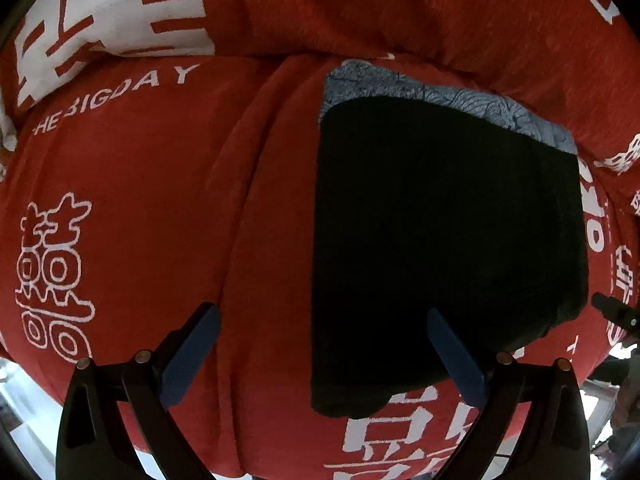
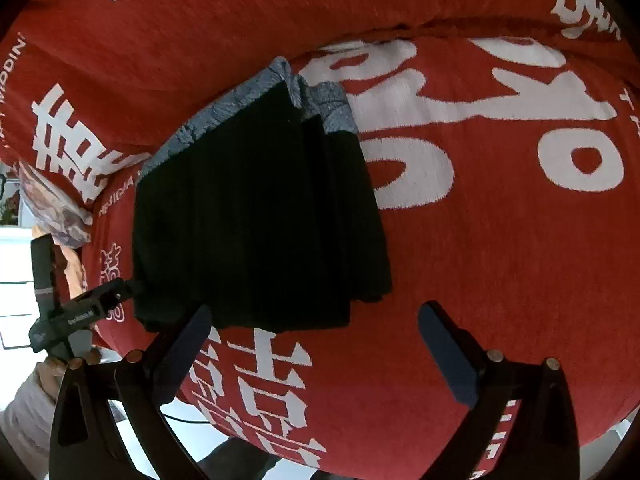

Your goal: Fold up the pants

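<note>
Left wrist view showed "THE BIGDAY" on the red blanket (image 1: 160, 200), folded black pants (image 1: 440, 240) lying beyond both wide-open, empty grippers (image 1: 324, 354) (image 2: 314, 354).

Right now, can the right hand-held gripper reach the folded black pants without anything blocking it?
Probably yes. The right hand-held gripper is open and empty, and the black pants lie just ahead to its left on the red blanket, with nothing between them.
</note>
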The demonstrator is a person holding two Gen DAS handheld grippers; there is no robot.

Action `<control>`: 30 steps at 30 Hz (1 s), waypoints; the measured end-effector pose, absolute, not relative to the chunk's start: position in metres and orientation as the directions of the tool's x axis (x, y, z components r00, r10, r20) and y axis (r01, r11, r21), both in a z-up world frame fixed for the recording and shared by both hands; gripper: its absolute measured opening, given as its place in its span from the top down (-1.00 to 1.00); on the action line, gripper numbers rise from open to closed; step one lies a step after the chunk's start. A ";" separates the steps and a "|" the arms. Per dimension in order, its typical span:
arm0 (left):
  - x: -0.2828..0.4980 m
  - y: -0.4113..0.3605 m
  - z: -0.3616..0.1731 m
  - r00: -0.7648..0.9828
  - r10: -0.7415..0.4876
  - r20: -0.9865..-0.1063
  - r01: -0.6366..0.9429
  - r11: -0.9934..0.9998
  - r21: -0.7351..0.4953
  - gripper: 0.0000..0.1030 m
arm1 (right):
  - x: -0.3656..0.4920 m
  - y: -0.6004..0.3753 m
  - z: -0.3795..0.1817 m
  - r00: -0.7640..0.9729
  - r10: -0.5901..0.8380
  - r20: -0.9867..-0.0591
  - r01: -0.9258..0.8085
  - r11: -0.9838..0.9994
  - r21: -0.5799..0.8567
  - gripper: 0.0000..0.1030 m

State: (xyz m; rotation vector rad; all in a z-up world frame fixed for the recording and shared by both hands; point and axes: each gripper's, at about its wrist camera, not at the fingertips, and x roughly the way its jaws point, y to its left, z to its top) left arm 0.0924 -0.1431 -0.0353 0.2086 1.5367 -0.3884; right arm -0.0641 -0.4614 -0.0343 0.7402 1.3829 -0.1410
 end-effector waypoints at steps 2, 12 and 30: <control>0.095 -0.146 -0.035 -0.007 -0.106 -0.994 0.377 0.921 -0.101 -1.00 | -0.065 -0.464 -0.037 0.209 0.329 -0.921 0.513 0.765 0.390 -1.00; 0.095 -0.158 -0.038 -0.024 -0.108 -0.994 0.391 0.914 -0.109 -1.00 | -0.068 -0.474 -0.047 0.186 0.352 -0.917 0.537 0.745 0.395 -1.00; 0.107 -0.171 -0.062 -0.077 -0.130 -0.988 0.374 0.915 -0.150 -1.00 | -0.055 -0.474 -0.059 0.155 0.383 -0.911 0.501 0.764 0.406 -1.00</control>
